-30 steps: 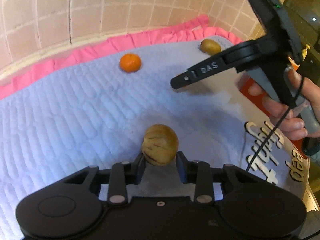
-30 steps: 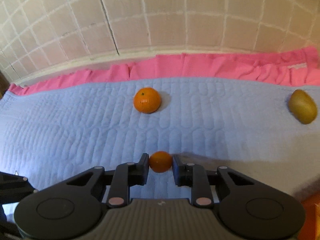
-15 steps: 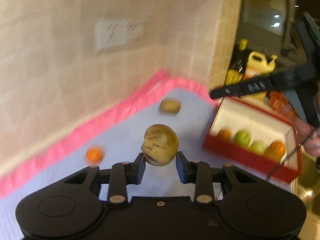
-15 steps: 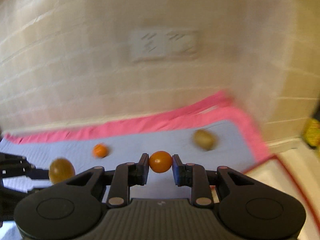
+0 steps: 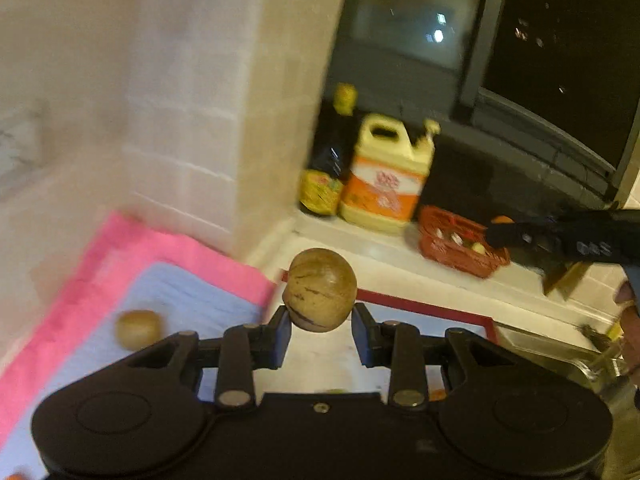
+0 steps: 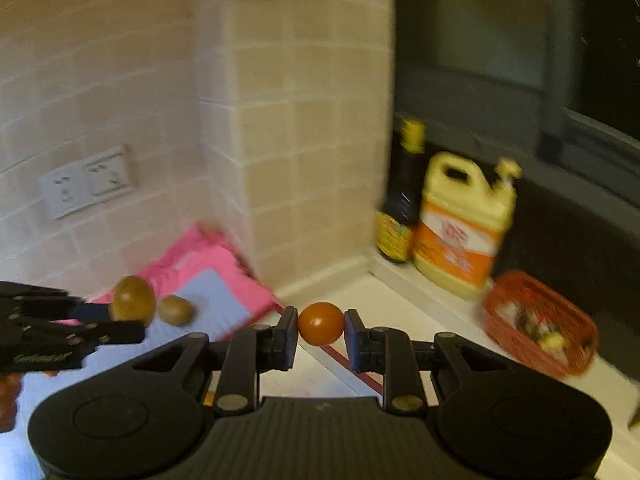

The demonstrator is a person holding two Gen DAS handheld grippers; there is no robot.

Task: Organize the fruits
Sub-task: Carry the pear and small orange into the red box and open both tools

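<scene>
Two grippers up in air, each pinching one fruit; left gripper (image 5: 321, 330) squeezes round brown striped fruit (image 5: 320, 289) between both fingers, above red box edge (image 5: 424, 307); brown kiwi (image 5: 138, 329) lies on blue mat (image 5: 192, 296) by pink cloth (image 5: 176, 248); right gripper (image 6: 321, 334) squeezes small orange (image 6: 321, 323); yellow jug (image 6: 464, 224), red basket (image 6: 540, 324) sit farther right.

Tan melon (image 5: 320, 289) had dark purple streaks, small fruit (image 6: 320, 323) was plain orange, mat (image 5: 192, 292) pale blue quilted with pink border.
</scene>
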